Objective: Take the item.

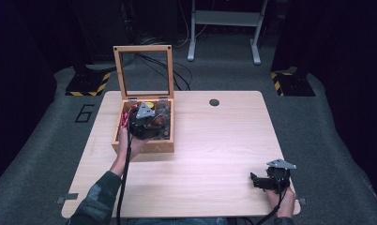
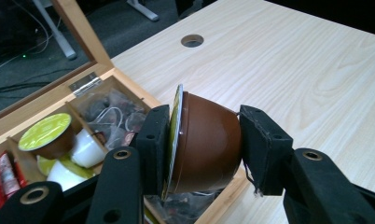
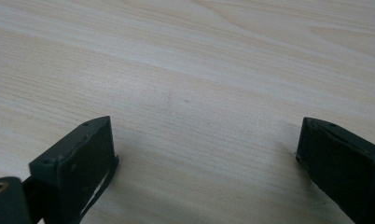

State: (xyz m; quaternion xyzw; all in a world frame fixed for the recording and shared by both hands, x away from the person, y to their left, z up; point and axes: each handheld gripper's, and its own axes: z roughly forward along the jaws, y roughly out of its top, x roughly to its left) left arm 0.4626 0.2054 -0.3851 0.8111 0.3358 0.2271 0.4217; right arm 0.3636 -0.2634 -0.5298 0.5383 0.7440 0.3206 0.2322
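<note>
Item one, your left gripper: jaws clamped on a brown coffee capsule, one pad on its yellow-green foil lid, the other on its rounded base; the capsule is held on its side above the right front corner of the open wooden box, whose glass-paned lid stands upright at the back; a second capsule with a yellow-green lid and white pods sit in the compartments below. Item two, your right gripper: jaws spread wide with nothing between them, resting near the table front right corner, well apart from the box.
</note>
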